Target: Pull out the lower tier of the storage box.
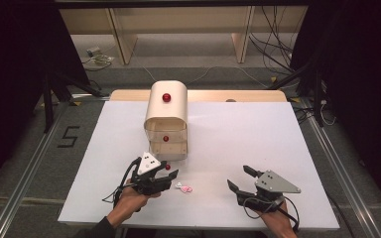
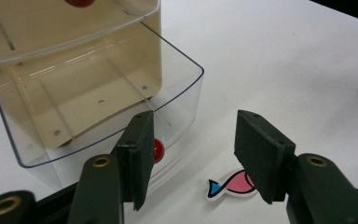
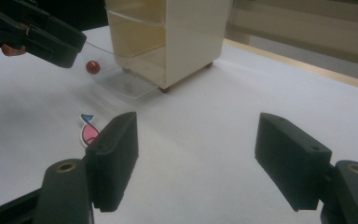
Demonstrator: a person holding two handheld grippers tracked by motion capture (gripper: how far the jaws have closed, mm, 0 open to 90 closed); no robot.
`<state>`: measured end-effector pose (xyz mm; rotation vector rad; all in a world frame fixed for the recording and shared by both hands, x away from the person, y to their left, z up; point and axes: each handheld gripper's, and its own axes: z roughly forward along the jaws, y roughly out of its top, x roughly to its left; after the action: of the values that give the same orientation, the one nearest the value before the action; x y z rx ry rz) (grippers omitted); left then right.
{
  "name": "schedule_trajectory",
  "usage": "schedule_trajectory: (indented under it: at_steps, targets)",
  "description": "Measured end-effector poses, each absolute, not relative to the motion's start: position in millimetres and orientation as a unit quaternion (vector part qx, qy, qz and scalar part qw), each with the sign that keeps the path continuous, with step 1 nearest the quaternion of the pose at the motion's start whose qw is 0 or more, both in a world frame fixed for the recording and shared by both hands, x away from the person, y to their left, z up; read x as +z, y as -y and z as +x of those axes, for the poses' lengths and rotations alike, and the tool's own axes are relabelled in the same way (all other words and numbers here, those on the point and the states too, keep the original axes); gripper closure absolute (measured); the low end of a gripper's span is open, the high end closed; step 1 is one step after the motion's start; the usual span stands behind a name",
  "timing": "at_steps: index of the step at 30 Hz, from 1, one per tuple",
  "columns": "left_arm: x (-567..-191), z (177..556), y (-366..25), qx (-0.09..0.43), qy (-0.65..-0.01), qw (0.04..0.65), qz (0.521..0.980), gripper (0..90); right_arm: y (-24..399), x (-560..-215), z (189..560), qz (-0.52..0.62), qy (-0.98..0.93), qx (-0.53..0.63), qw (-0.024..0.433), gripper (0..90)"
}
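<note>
Bottom drawer [image 2: 98,116] is standing pulled out, its red knob [image 2: 158,150] free. Left gripper [image 2: 193,156] is gaping empty; it should be lowering squarely over the fish sticker [image 2: 230,184]. Right gripper [image 3: 196,158] is idling open.

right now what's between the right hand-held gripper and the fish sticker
Nothing: bare white table between the right hand-held gripper and the fish sticker, as the right gripper view shows.

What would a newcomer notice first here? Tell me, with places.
The cream drawer cabinet with red knobs stands at the middle of the white table, its clear bottom drawer pulled open toward the person. A small pink fish sticker lies flat on the table just in front, between the left tongs and the open right tongs.
</note>
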<state>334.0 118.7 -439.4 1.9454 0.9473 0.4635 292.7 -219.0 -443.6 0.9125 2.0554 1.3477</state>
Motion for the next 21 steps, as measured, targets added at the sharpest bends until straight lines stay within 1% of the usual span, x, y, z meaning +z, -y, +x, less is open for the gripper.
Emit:
schedule_trajectory:
  at_steps: [4,21]
  targets:
    - [-439.9,333.4,-117.4,0.187,-0.382,0.447,0.787,45.2,218.9,-443.6,292.5,0.336,-0.758,0.497,0.257,31.0]
    - [-442.2,331.7,-112.7,0.187,-0.369,0.438,0.798,44.0,218.3,-444.0,292.2,0.337,-0.758,0.496,0.255,31.0]
